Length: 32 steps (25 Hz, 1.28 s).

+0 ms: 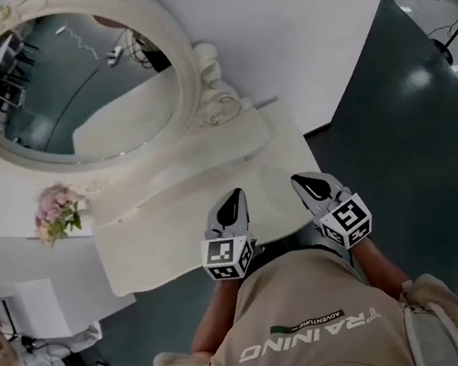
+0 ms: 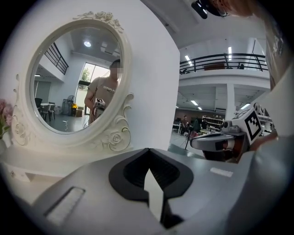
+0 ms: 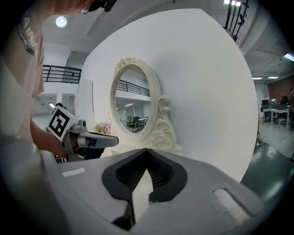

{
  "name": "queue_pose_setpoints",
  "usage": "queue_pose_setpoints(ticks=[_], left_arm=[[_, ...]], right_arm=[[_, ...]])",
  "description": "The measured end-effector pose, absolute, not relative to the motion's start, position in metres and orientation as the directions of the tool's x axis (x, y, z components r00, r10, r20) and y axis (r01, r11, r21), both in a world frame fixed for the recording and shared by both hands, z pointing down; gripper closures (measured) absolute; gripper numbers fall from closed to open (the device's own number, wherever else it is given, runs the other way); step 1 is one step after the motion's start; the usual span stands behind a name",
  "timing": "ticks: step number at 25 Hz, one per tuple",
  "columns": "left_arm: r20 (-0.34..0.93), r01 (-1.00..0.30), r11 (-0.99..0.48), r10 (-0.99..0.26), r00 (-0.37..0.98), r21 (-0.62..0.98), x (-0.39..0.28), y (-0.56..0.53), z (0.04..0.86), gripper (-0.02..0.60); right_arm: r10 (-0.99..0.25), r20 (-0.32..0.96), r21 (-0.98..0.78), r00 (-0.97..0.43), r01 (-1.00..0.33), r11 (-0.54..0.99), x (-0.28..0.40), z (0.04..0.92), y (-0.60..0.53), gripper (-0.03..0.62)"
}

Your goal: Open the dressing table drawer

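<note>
Head view puts the left gripper point(image 1: 234, 203) and right gripper point(image 1: 308, 181), both closed on nothing, over the front edge of the dressing table point(image 1: 159, 234), whose drawer lies hidden beneath, so they should drop lower and part their jaws before reaching for its front.

Pink flowers point(image 1: 57, 212) stand near a white wall point(image 1: 315, 22) and dark floor point(image 1: 417, 153).

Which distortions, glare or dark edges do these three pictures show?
Head view: fisheye bends the wall, and bright glare spots lie on the floor. Left gripper view: black corners, with the mirror sharp. Right gripper view: the ceiling lamp flares.
</note>
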<state>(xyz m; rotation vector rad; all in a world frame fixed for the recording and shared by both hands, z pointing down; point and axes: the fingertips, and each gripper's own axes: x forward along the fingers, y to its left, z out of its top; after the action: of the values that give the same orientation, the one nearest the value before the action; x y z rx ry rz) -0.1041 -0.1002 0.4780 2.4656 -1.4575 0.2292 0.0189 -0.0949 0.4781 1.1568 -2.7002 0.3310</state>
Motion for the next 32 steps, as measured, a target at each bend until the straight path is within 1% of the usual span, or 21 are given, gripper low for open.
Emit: queue_pose_setpoints(ticks=[6, 11, 15, 20, 24, 28, 32], left_arm=[[0.288, -0.871, -0.469, -0.823, 0.49, 0.143, -0.128, -0.119, 0.502, 0.563], [0.307, -0.848, -0.497, -0.791, 0.53, 0.182, -0.121, -0.13, 0.516, 0.563], [0.33, -0.854, -0.487, -0.788, 0.521, 0.184, -0.118, -0.14, 0.524, 0.563], [0.39, -0.878, -0.447, -0.787, 0.478, 0.173, -0.107, -0.158, 0.542, 0.563], [0.458, -0.912, -0.378, -0.789, 0.409, 0.161, -0.102, -0.168, 0.563, 0.563], [0.531, -0.938, -0.321, -0.776, 0.34, 0.132, -0.1, -0.18, 0.6, 0.563], [0.592, -0.963, -0.232, -0.761, 0.266, 0.135, -0.099, -0.192, 0.636, 0.563]], right_arm=[[-0.712, 0.286, -0.113, -0.641, -0.76, 0.64, 0.001, 0.486, -0.106, 0.591], [-0.744, 0.295, -0.107, -0.6, -0.794, 0.598, -0.004, 0.484, -0.118, 0.591], [-0.719, 0.343, -0.074, -0.604, -0.781, 0.62, -0.008, 0.49, -0.121, 0.591], [-0.685, 0.363, -0.08, -0.631, -0.754, 0.652, 0.002, 0.497, -0.135, 0.591], [-0.653, 0.356, -0.088, -0.668, -0.72, 0.689, 0.009, 0.502, -0.149, 0.591], [-0.612, 0.362, -0.034, -0.703, -0.666, 0.745, 0.008, 0.52, -0.167, 0.591], [-0.573, 0.364, -0.069, -0.734, -0.634, 0.77, 0.014, 0.54, -0.18, 0.591]])
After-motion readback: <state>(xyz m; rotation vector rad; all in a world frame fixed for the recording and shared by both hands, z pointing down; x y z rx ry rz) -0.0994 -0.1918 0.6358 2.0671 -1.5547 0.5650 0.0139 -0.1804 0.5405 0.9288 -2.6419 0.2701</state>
